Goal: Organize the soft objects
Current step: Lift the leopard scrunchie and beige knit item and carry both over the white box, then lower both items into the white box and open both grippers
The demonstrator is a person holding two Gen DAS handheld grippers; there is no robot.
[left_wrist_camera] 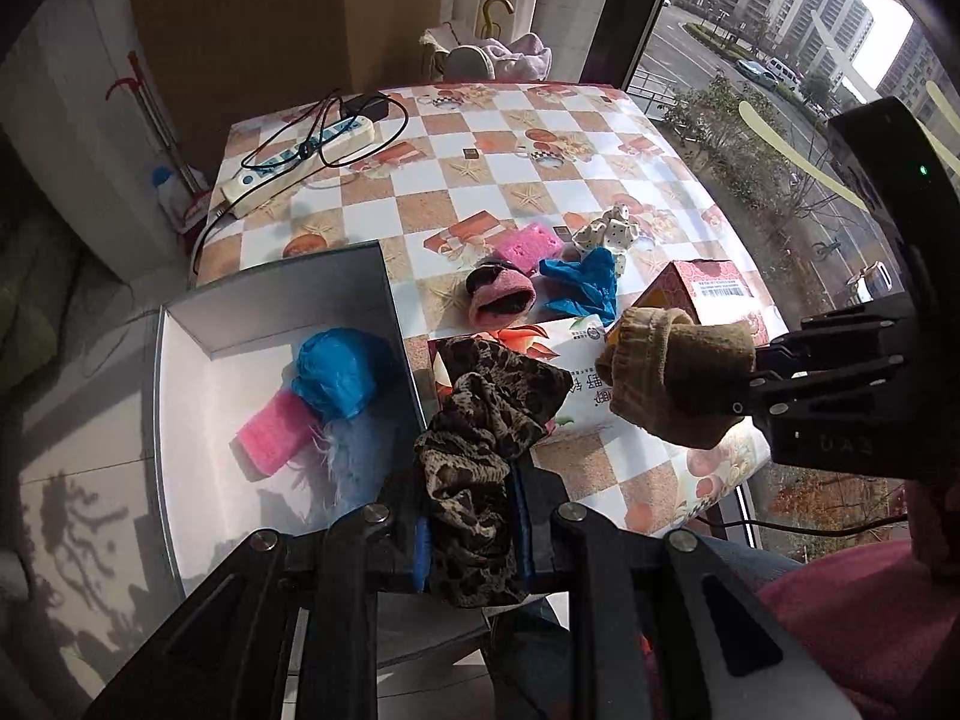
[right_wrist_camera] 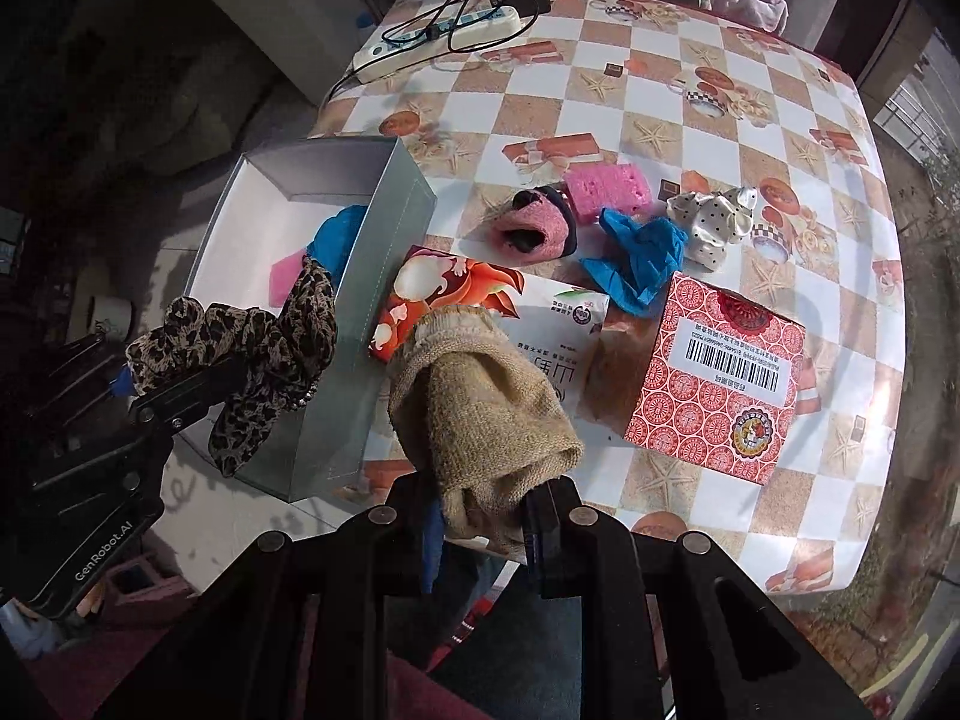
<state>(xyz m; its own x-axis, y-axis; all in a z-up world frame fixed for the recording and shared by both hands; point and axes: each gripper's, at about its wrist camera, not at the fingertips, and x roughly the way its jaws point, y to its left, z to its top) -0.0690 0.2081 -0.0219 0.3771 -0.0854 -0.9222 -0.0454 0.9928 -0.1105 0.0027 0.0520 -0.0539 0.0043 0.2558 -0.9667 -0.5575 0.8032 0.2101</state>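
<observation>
My left gripper (left_wrist_camera: 474,540) is shut on a leopard-print cloth (left_wrist_camera: 486,432), held over the near right edge of the grey box (left_wrist_camera: 180,420); the cloth also shows in the right wrist view (right_wrist_camera: 252,348). My right gripper (right_wrist_camera: 486,516) is shut on a tan knitted sock (right_wrist_camera: 480,402), held above the table's front edge; the sock also shows in the left wrist view (left_wrist_camera: 672,372). Inside the box lie a blue plastic bundle (left_wrist_camera: 339,375), a pink sponge (left_wrist_camera: 270,441) and a blue fluffy cloth (left_wrist_camera: 360,456). On the table lie a pink sock (right_wrist_camera: 537,228), a pink sponge (right_wrist_camera: 606,189), a blue glove (right_wrist_camera: 639,258) and a polka-dot cloth (right_wrist_camera: 711,222).
A tissue pack (right_wrist_camera: 480,294) and a red patterned carton (right_wrist_camera: 714,378) lie on the checked tablecloth (right_wrist_camera: 660,90) near the front. A white power strip with black cables (right_wrist_camera: 438,36) sits at the far left. The box (right_wrist_camera: 366,312) stands off the table's left edge.
</observation>
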